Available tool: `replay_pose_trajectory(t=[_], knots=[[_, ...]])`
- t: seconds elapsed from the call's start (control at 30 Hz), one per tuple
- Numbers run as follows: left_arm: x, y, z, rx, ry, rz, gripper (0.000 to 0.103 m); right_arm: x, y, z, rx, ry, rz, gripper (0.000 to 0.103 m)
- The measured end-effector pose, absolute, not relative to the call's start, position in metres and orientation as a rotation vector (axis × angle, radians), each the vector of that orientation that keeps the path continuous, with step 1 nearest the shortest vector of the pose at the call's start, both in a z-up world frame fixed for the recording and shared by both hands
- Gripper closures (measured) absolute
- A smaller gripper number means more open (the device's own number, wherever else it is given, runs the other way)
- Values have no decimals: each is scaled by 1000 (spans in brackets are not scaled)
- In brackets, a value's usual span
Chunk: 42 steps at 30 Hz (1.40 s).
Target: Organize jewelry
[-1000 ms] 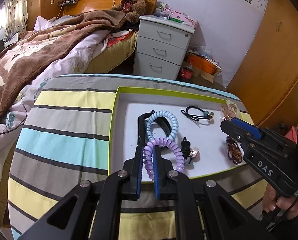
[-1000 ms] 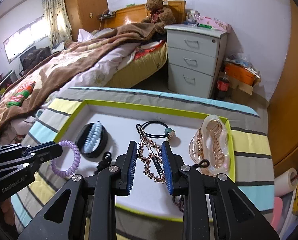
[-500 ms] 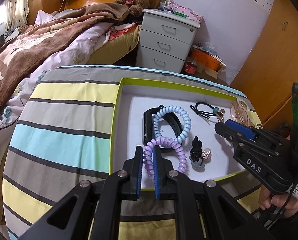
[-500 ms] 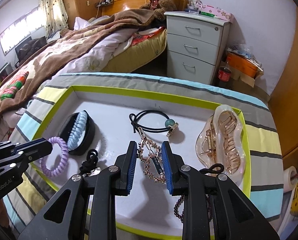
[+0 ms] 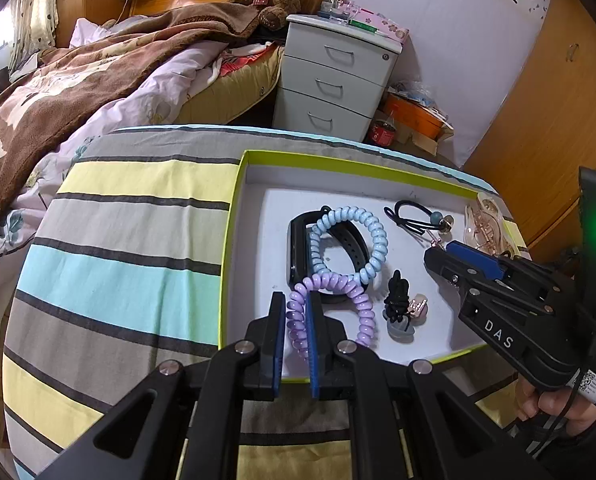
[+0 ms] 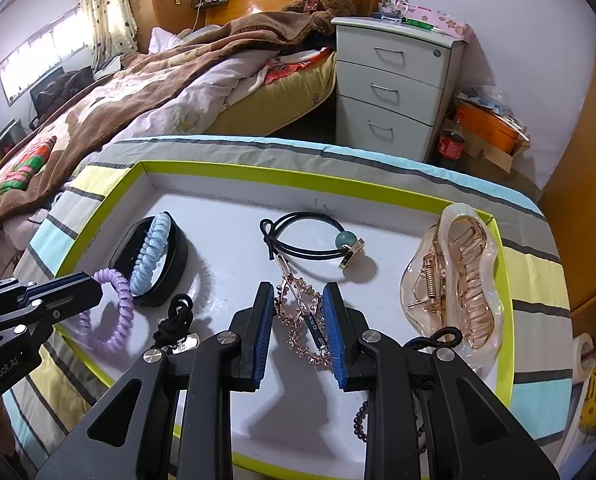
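Note:
A white tray with a green rim (image 5: 234, 216) (image 6: 110, 188) lies on the striped table. My left gripper (image 5: 296, 308) is shut on the purple coil hair tie (image 5: 329, 292), which hangs over the tray's near left part; the tie also shows in the right wrist view (image 6: 110, 320). A blue coil tie (image 5: 349, 240) rests on a black band (image 5: 298, 248). My right gripper (image 6: 298, 296) is partly open with a rose-gold chain (image 6: 301, 316) lying between its fingers. A black hair tie with a bead (image 6: 317, 240) and a gold claw clip (image 6: 457, 272) lie in the tray.
A small black bow clip (image 5: 397, 308) lies in the tray near the front. A dark bead bracelet (image 6: 361, 420) shows under my right gripper. Behind the table stand a bed (image 5: 98, 80) and a white drawer unit (image 5: 337, 80). Wooden doors (image 5: 557, 80) are on the right.
Both grippers moved forward over the tray. The purple tie stays in the left gripper. The right gripper's fingers have spread wider around the chain.

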<state>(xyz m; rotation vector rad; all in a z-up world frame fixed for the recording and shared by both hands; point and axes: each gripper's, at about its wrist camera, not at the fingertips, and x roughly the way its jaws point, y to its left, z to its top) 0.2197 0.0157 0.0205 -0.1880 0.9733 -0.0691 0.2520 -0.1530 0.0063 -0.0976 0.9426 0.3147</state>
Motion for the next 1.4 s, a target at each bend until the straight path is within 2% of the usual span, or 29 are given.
replay_pose_trajectory(t=[0.3,0.4,0.57,0.7,0.83,1.4], knots=[[219,16,20,-195,982,-70,91,252,-153,6,-96,945,316,77],[219,18,20,-203,984,-69,86,253,-154,5,-95,944,312,77],[217,18,21,-199,979,-62,71,252,-157,5,-82,941,312,76],[216,17,23,-203,972,-62,67,247,-159,9,-63,930,319,75],[213,17,27,-203,966,-61,61,242,-162,15,-42,919,327,70],[175,9,58,-186,893,-59,44,190,-175,57,26,822,336,69]])
